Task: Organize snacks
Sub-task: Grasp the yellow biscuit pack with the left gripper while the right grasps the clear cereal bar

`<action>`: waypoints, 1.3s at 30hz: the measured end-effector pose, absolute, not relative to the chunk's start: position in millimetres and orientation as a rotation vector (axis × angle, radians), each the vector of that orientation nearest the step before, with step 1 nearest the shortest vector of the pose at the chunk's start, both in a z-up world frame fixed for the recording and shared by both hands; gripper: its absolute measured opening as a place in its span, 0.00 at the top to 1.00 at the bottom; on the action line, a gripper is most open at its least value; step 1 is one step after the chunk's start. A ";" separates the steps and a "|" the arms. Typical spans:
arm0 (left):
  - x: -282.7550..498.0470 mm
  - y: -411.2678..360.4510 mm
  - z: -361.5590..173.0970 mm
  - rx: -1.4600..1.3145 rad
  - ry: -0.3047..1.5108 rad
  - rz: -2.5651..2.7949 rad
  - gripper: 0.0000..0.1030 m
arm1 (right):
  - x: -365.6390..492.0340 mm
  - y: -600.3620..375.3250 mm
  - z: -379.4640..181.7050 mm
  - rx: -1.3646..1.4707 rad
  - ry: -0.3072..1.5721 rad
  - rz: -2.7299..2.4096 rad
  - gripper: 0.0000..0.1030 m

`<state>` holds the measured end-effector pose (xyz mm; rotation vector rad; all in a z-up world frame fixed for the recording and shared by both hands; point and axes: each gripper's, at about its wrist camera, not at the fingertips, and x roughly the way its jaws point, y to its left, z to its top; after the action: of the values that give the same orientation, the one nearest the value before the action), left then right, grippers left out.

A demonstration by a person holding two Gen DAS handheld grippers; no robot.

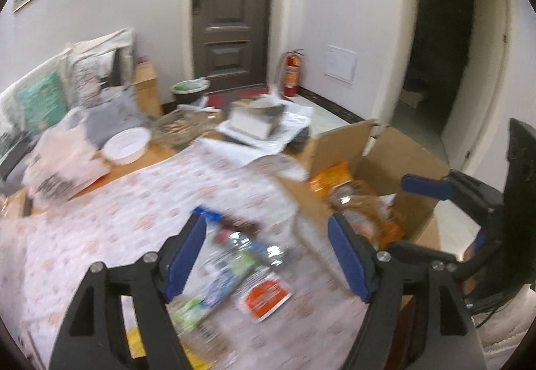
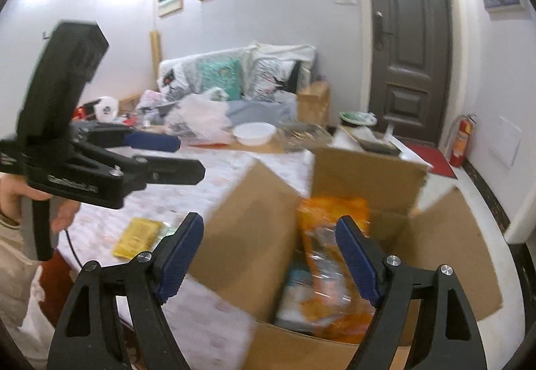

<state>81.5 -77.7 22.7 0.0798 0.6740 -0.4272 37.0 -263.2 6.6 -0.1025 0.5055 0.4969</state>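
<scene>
1. Right wrist view: the box (image 2: pixel 385 189) stands open on the table (image 2: pixel 221 313), flaps up, and already holds an orange bag (image 2: pixel 331 216) with other wrapped packs beside and under it. That part of the sorting looks done.
2. The right gripper (image 2: pixel 269 256) hangs above the box mouth with its jaws wide apart and nothing between the pads; the orange bag lies below them, inside the box, not gripped.
3. Left wrist view: the left gripper (image 1: pixel 266 254) is over the patterned tablecloth, just beside the box (image 1: pixel 395 162), jaws also wide and empty.
4. Under and ahead of it a loose heap of snacks is still on the table: a blue-and-green pack (image 1: pixel 217 283), a white pack with an orange label (image 1: pixel 264 296), and a clear wrapper (image 1: pixel 254 242). The frame is blurred, so I cannot tell exactly how many there are.
5. A yellow pack (image 2: pixel 137 236) also lies on the cloth, left of the box in the right wrist view.
6. My reading: the job is partly done. Some snacks are boxed, several are left out, and neither gripper carries anything.
7. The likely next step is a pick from the heap under the left gripper.
8. The bowl (image 1: pixel 125 144) and the clutter at the far end look like no part of the job.
</scene>
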 end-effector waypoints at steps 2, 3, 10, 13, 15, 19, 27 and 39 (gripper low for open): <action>74.0 -52.2 19.3 0.060 0.674 -0.388 0.27 | 31.8 -239.9 10.9 -0.117 0.496 0.532 0.24; 69.3 -37.9 16.5 0.052 0.673 -0.368 0.27 | 30.8 -230.9 11.6 -0.124 0.495 0.547 0.24; 51.5 32.6 -16.1 -0.016 0.710 -0.288 0.26 | 24.5 -145.3 -3.6 -0.202 0.553 0.677 0.24; 49.7 57.2 -41.0 -0.062 0.744 -0.250 0.26 | 28.2 -111.2 -22.9 -0.222 0.610 0.720 0.24; 51.0 72.2 -63.2 -0.098 0.781 -0.227 0.26 | 32.6 -94.9 -40.0 -0.228 0.657 0.735 0.24; 55.0 86.8 -100.8 -0.156 0.852 -0.209 0.26 | 49.5 -74.3 -81.3 -0.206 0.779 0.741 0.27; 62.0 100.0 -135.2 -0.238 0.909 -0.195 0.26 | 78.0 -65.7 -144.1 -0.248 0.922 0.674 0.47; 76.2 62.8 -146.1 -0.162 0.926 -0.171 0.26 | 75.3 -57.6 -145.9 -0.307 0.925 0.727 0.48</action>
<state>76.2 62.8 -146.1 -0.1623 0.9261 -0.1707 75.3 -57.6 -145.9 -0.3065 0.9252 0.7265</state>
